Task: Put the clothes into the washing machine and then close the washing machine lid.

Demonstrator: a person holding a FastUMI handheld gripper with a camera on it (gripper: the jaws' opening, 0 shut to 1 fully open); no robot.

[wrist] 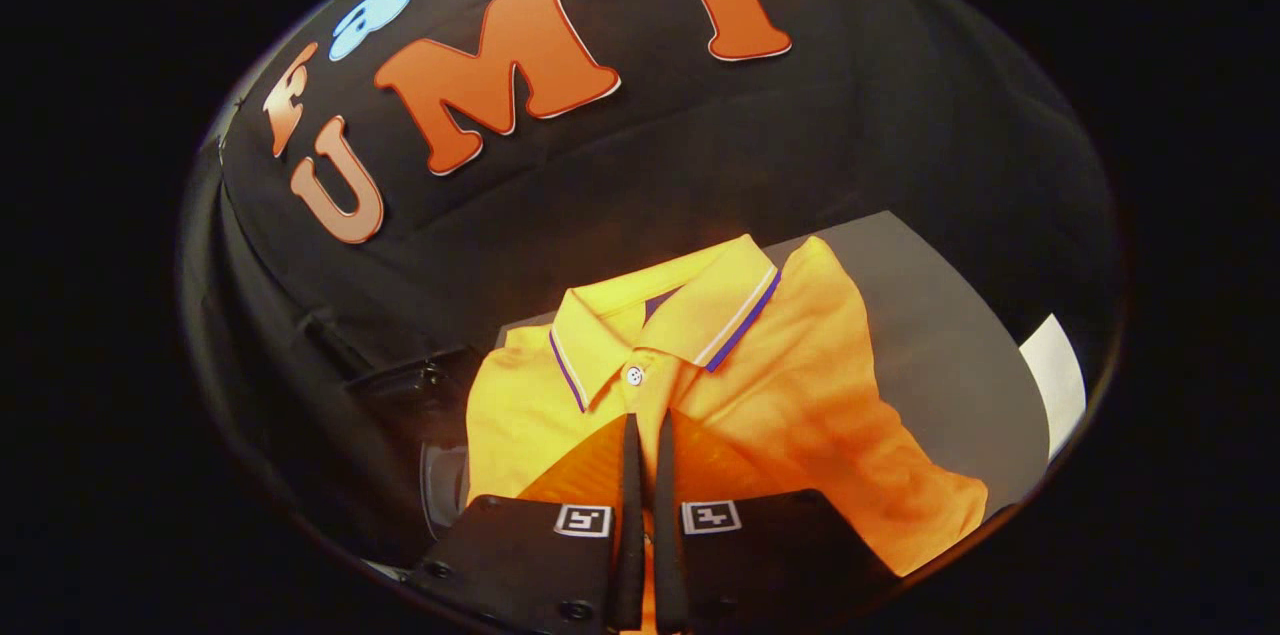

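Gripper view: gripper [648,420] jaws nearly closed, pinching the shirt [800,385] placket just below its collar, likely to lift it off the grey worktop [930,315]; dark machine [420,395] sits beside the shirt.

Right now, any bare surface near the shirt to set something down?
Bare grey surface beyond the orange polo shirt, up to the white sheet. Crowded at the gripper: fingers nearly closed, pinching the shirt front.
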